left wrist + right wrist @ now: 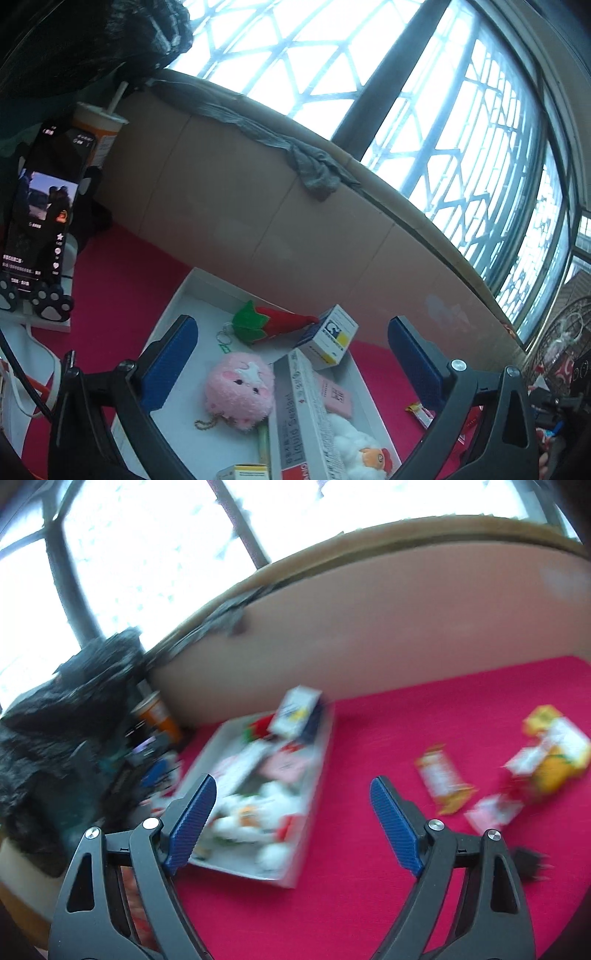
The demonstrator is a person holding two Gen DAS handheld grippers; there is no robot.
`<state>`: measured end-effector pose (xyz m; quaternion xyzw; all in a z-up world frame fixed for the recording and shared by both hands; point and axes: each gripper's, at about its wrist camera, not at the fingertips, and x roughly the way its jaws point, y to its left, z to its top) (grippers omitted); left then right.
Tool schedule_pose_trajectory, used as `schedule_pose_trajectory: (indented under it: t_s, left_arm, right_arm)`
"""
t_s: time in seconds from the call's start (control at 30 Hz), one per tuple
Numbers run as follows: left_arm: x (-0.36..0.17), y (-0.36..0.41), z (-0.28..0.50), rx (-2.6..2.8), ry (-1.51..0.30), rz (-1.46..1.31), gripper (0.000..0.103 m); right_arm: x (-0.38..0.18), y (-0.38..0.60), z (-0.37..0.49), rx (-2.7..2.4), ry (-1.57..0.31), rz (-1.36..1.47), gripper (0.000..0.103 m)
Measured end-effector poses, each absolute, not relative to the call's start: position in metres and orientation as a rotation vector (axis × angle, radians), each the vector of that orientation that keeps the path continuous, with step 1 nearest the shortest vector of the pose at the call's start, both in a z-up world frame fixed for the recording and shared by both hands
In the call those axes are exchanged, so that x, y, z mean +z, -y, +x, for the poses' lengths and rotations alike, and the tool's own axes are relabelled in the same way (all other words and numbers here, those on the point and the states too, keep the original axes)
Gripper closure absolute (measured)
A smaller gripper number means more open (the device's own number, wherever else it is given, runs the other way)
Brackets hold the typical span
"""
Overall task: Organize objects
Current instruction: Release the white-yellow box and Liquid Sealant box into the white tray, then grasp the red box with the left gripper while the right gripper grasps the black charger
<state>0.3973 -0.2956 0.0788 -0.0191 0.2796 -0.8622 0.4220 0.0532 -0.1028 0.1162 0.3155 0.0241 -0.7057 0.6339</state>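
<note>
Blue ribbed pads line both tools, and both stand spread apart with nothing between them. The left gripper (291, 365) hovers over the white tray (173, 299), the landmark here. Inside the tray lie a pink plush (240, 395), a long sealant box (303, 417), a white plush (362, 450), a red felt strawberry (273, 323) and a small blue-and-white box (328, 338) propped on its far rim. The right gripper (293, 808) hangs above the red cloth (369, 886), just right of the tray. Further right lie loose snack packets (443, 777) and an orange-yellow pack (554, 760), well apart from the tray. Judging by this, filling is mid-way; next, the right gripper must swing over a packet and close. That view is blurred.
</note>
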Motion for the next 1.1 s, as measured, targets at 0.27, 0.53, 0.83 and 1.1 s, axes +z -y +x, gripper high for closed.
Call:
schedule_pose_trajectory:
  t_s: [0.27, 0.53, 0.83, 1.1]
  left_arm:
    - [0.075, 0.292, 0.384, -2.197, -0.695, -0.003, 0.0]
    - [0.075, 0.287, 0.377, -2.282, -0.699, -0.001, 0.0]
    - [0.099, 0.255, 0.349, -2.562, -0.672, 0.054, 0.0]
    - [0.123, 0.211, 0.235, -2.695, -0.466, 0.467, 0.0]
  right_arm:
    - [0.105, 0.046, -0.047, -1.913, 0.034, 0.799, 0.007]
    - [0.057, 0.042, -0.086, -1.954, -0.083, 0.97, 0.007]
    - [0.027, 0.084, -0.036, -1.594, -0.676, 0.704, 0.007]
    - [0.013, 0.098, -0.063, -1.509, -0.694, 0.744, 0.035]
